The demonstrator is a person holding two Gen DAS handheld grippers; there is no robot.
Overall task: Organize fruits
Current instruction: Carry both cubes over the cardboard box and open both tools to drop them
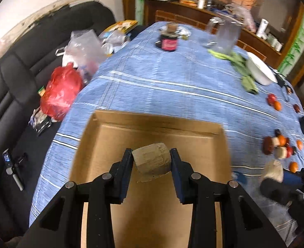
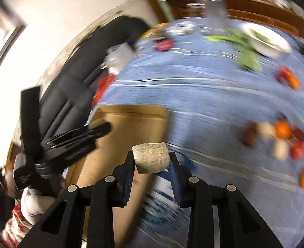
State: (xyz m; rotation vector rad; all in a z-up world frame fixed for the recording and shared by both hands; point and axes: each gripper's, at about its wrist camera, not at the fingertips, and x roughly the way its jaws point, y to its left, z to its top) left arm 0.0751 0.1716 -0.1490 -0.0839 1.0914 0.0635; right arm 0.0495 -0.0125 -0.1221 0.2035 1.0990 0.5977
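Observation:
My left gripper [image 1: 151,159] is shut on a pale tan fruit [image 1: 152,161] and holds it over the open cardboard box [image 1: 193,144]. My right gripper [image 2: 151,159] is shut on a pale beige fruit [image 2: 151,157], above the blue tablecloth by the box's right edge [image 2: 152,115]. The right gripper also shows in the left wrist view [image 1: 275,177], and the left gripper in the right wrist view [image 2: 98,129]. A cluster of red, orange and pale fruits [image 1: 280,144] lies on the cloth to the right, also in the right wrist view [image 2: 275,136].
A white bowl [image 1: 259,70] and green leaves [image 1: 244,72] sit at the far right. A dark jar [image 1: 168,39] and clear containers [image 1: 226,37] stand at the far end. A black sofa [image 1: 17,82] with red [image 1: 61,91] and clear bags runs along the left.

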